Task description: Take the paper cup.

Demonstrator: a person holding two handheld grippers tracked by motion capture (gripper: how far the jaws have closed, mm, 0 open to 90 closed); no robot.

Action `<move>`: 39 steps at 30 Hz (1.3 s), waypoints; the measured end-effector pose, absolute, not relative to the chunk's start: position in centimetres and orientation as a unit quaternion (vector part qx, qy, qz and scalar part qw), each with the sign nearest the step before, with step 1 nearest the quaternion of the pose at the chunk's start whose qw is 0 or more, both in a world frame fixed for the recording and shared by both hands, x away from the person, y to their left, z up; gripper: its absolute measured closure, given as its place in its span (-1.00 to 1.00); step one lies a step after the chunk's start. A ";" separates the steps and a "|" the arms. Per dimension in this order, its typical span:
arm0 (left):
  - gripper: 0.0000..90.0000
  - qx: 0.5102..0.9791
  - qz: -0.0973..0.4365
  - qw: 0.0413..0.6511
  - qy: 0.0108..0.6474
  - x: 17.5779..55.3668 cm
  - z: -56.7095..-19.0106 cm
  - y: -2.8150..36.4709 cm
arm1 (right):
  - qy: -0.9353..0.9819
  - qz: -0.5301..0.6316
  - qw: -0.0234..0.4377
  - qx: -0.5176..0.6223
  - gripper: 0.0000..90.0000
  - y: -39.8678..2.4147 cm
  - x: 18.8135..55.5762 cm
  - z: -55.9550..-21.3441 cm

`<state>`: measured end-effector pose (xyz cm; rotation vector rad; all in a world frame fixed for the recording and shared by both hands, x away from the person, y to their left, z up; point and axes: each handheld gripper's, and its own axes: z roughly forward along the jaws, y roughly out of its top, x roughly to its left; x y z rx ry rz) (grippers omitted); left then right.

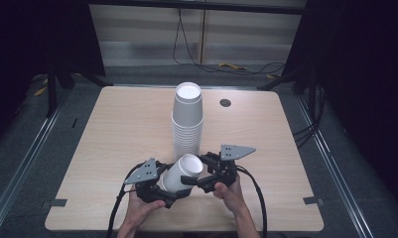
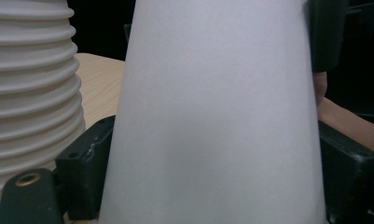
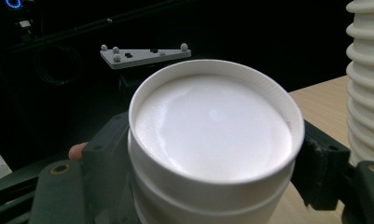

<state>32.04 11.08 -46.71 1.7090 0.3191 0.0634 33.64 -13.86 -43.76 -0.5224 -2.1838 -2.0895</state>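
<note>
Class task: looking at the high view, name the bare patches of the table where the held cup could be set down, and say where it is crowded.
Bare table lies left of the cup stack, up to the left edge, and right of it past the round hole. It is crowded near the front middle, where both grippers meet around the held cup.

Two bare forearms come in from the near edge, each hand wrapped around a black two-jaw claw with a grey three-cornered plate on top. The left claw [image 1: 172,184] sits low and tilted, its jaws pointing up and to the right; in the left gripper view they stand on either side of a white paper cup's [image 1: 182,172] wall, pressed against it. The right claw [image 1: 192,179] points leftward toward the other, and in the right gripper view its jaws clamp both sides of the same cup near its base. The two hands lie close together, with cables trailing back from both claws.
</note>
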 end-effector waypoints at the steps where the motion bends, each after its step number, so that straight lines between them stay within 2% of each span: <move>1: -0.69 0.750 0.028 0.646 0.139 32.1 -46.7 11.1 | -0.711 -0.681 0.038 -0.171 -0.46 -13.8 33.6 -43.8; 9: -0.65 0.760 0.031 0.635 0.134 32.2 -46.6 11.2 | -0.717 -0.676 0.034 -0.170 -0.51 -13.7 33.7 -43.8; 18: -0.65 0.765 0.020 0.629 0.136 32.1 -46.8 11.3 | -0.719 -0.672 0.017 -0.179 -0.70 -13.8 33.6 -43.6; 39: -0.65 0.796 0.040 0.584 0.154 32.8 -46.3 12.6 | -0.741 -0.644 -0.009 -0.191 -0.69 -15.0 33.2 -43.8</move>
